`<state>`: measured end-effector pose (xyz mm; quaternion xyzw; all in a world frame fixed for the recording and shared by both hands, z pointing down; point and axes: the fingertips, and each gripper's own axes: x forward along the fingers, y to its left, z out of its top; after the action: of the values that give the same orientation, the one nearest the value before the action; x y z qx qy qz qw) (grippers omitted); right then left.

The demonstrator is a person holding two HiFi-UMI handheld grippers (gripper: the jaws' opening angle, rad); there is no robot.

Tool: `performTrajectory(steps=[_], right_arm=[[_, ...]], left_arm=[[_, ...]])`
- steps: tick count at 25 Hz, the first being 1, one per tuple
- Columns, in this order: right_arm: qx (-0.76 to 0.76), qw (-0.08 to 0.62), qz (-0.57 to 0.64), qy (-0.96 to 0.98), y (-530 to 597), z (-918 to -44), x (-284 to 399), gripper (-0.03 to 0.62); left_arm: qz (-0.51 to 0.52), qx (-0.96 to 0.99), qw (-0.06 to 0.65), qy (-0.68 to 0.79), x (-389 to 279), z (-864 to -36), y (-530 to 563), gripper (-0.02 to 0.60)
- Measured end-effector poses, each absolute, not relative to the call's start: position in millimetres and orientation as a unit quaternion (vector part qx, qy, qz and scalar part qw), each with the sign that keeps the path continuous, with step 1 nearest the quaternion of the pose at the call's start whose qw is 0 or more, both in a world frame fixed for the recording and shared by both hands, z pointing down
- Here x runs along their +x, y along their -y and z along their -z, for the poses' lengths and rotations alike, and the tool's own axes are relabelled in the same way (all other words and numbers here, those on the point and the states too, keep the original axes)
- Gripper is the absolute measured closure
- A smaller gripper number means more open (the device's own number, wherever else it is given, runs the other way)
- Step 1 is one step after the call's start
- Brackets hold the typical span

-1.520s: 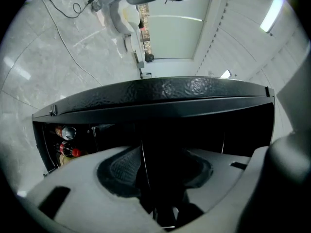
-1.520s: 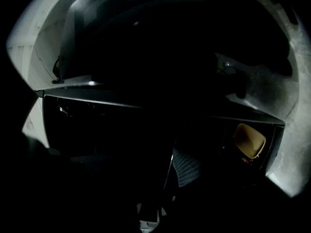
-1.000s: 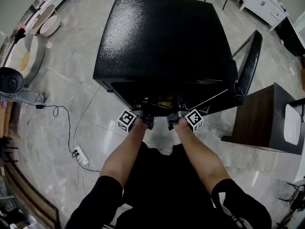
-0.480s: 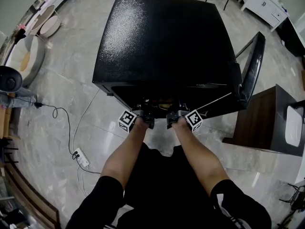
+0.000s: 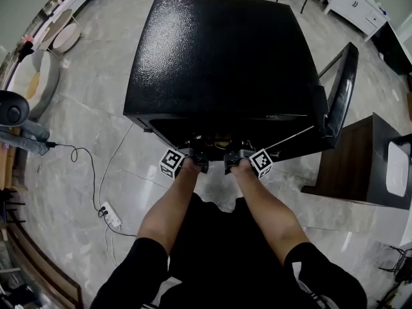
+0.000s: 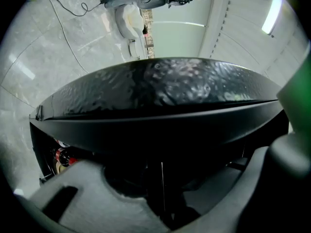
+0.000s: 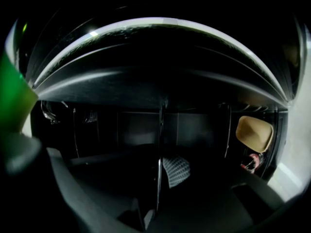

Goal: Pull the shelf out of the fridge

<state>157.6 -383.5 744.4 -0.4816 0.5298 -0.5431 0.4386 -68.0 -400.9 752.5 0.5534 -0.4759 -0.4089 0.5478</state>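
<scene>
A black fridge [image 5: 219, 50] stands on the floor with its door [image 5: 338, 89] swung open to the right. Both grippers reach under its front lip, the left gripper [image 5: 195, 153] beside the right gripper [image 5: 235, 153]. In the left gripper view the shelf [image 6: 162, 183] shows edge-on as a thin bright line between my grey fingers [image 6: 97, 198], and the jaws are closing round it with a gap still visible. The right gripper view shows the same thin shelf [image 7: 159, 144] running down between the right gripper's [image 7: 156, 198] dark jaws, which are closing too. Whether its pads touch is lost in the dark.
Inside the fridge are a tan item [image 7: 254, 132] and a red item [image 7: 250, 162] at the right, and a red item [image 6: 63, 157] at the left. A dark wooden side table [image 5: 351, 166] stands right of the door. A power strip [image 5: 108, 211] with its cable lies left.
Both grippers have stayed at the fridge's opening, side by side. The head view has shifted only slightly.
</scene>
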Motion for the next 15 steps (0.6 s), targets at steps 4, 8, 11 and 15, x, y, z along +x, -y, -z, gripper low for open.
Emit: performTrajectory(steps=[4, 8, 11, 15], right_arm=[[-0.485, 0.433, 0.543, -0.532, 383.3, -747.5, 157.8, 0.541], [-0.487, 0.434, 0.544, -0.527, 382.5, -745.6, 157.5, 0.553], [-0.483, 0.433, 0.545, -0.531, 383.3, -748.9, 158.6, 0.554], [-0.485, 0.428, 0.546, -0.532, 380.4, -750.5, 159.2, 0.556]], left_arm=[[0.409, 0.556, 0.544, 0.478, -70.8, -751.7, 402.5, 0.496], [0.409, 0.560, 0.542, 0.474, -70.5, -749.4, 404.5, 0.518], [0.409, 0.561, 0.545, 0.470, -70.1, -748.3, 405.4, 0.536], [0.412, 0.557, 0.551, 0.465, -69.4, -749.0, 402.5, 0.541]])
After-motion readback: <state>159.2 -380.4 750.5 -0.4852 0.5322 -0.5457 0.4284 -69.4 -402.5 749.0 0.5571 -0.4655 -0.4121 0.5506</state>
